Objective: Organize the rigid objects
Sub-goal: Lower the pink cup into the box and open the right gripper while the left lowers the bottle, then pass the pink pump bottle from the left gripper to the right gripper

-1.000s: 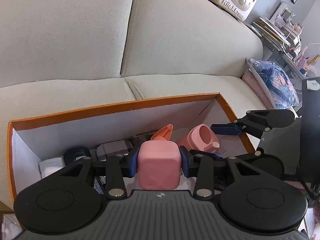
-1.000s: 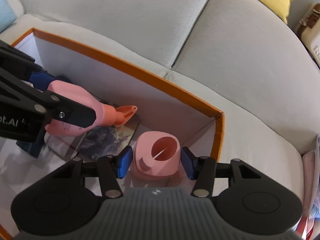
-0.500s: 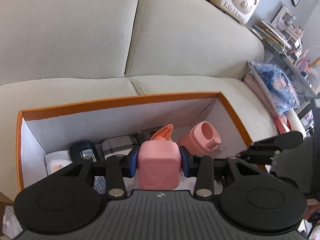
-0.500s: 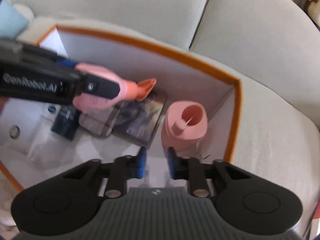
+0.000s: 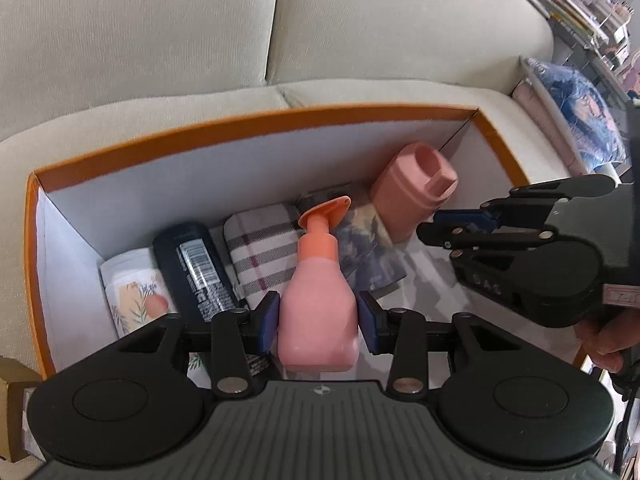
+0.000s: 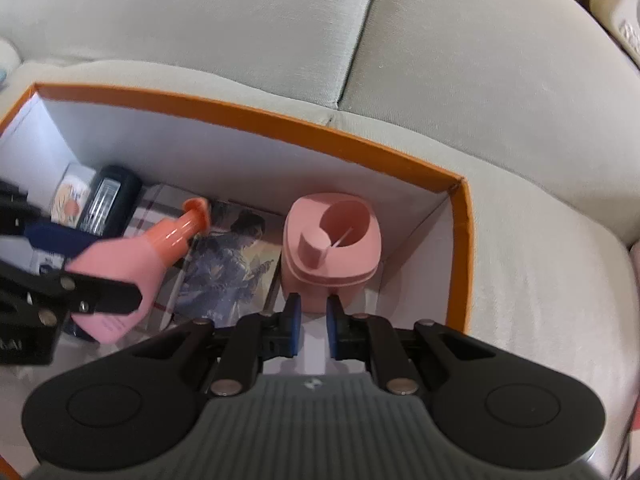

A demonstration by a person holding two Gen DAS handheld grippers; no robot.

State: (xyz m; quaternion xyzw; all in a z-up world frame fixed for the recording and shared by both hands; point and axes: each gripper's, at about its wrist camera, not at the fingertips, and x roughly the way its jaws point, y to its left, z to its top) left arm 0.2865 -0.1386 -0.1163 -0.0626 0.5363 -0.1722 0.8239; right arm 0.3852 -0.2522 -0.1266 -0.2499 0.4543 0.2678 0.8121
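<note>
My left gripper [image 5: 318,322] is shut on a pink pump bottle [image 5: 318,300] with an orange pump head, held above the floor of an orange-rimmed white box [image 5: 240,124]. The bottle also shows in the right wrist view [image 6: 132,268]. A pink cup-like container [image 5: 414,188] stands at the box's far right corner; it also shows in the right wrist view [image 6: 332,244]. My right gripper [image 6: 311,330] is nearly shut and empty, just in front of that container, not touching it. It also shows in the left wrist view [image 5: 460,224].
In the box lie a dark bottle [image 5: 194,268], a white floral tube [image 5: 134,288], a plaid case [image 5: 264,248] and a printed card [image 6: 236,264]. The box sits on a beige sofa [image 5: 160,40]. Shelves and a blue cushion [image 5: 580,120] are at the right.
My right gripper let go of the pink container, drew back and closed its jaws. My left gripper rose and tilted down over the box, bottle still held.
</note>
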